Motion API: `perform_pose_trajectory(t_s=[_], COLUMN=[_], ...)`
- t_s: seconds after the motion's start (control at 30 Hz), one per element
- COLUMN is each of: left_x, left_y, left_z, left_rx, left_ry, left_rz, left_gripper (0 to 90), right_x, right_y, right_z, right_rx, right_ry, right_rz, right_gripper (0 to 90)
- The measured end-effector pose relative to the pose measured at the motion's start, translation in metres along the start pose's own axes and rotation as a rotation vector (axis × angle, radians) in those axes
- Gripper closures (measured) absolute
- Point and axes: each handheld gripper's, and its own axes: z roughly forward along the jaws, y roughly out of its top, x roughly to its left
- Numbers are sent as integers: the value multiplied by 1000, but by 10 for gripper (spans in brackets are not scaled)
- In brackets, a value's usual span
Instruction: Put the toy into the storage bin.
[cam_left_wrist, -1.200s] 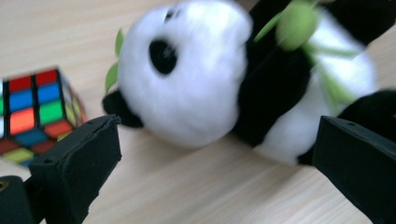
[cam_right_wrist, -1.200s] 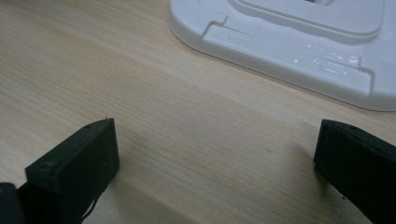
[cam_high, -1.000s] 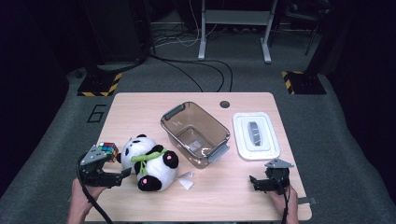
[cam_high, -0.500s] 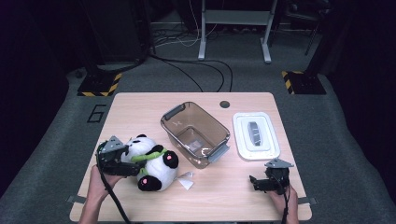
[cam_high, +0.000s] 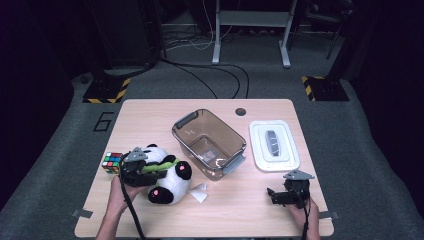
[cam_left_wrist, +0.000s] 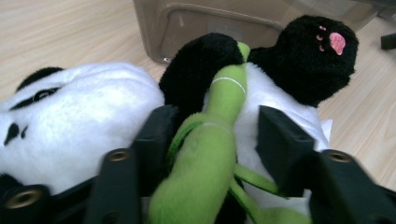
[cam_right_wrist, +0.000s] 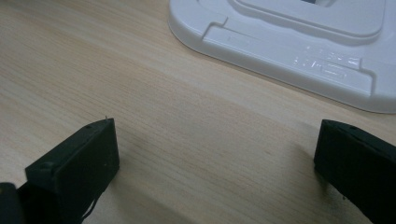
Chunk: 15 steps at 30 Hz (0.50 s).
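Left gripper (cam_left_wrist: 212, 154) closing on panda's (cam_left_wrist: 84, 126) green stalk (cam_left_wrist: 210, 154) | right gripper (cam_right_wrist: 215, 158) open, empty | risk: thin pinch slips before bin (cam_high: 210, 142).

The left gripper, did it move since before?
Yes. The left gripper went right, away from the colourful puzzle cube, and its jaws have just been closing on the black-and-white plush panda.

Fluffy plush panda (cam_high: 167, 177), matt pale wood-grain table (cam_high: 150, 112), glossy smoky plastic bin (cam_high: 209, 142), smooth white plastic lid (cam_high: 274, 145)

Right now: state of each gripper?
Left gripper: jaws just closing on the panda plush, pads against it.
Right gripper: open, holding nothing.
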Motion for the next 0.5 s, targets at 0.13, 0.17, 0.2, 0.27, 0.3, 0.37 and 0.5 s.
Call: perform_pose_trajectory(t_s=[0.13,0.17,0.2,0.27,0.3,0.37,0.5], left_x=[-1,-1,0,1,1,0,1], left_y=[-3,-4,-4,-5,-6,-7,-7], left_z=[1,0,0,-1,-3,-6,-12], left_rx=[-4,-4,-5,-16,-18,-20,-23], left_ry=[-7,-14,-18,-24,-30,-32,-39], left_rz=[2,-3,3,7,16,30,54], left_gripper=[665,686,700,721,730,737,745], right_x=[0,0,0,0,0,1,0], right_y=[0,0,0,0,0,0,0], right_z=[0,0,0,0,0,0,0], right_rx=[0,0,1,1,1,-1,-1], right_ry=[0,0,0,0,0,0,0], right_rz=[0,0,3,3,3,8,7], right_gripper=[0,0,0,0,0,0,0])
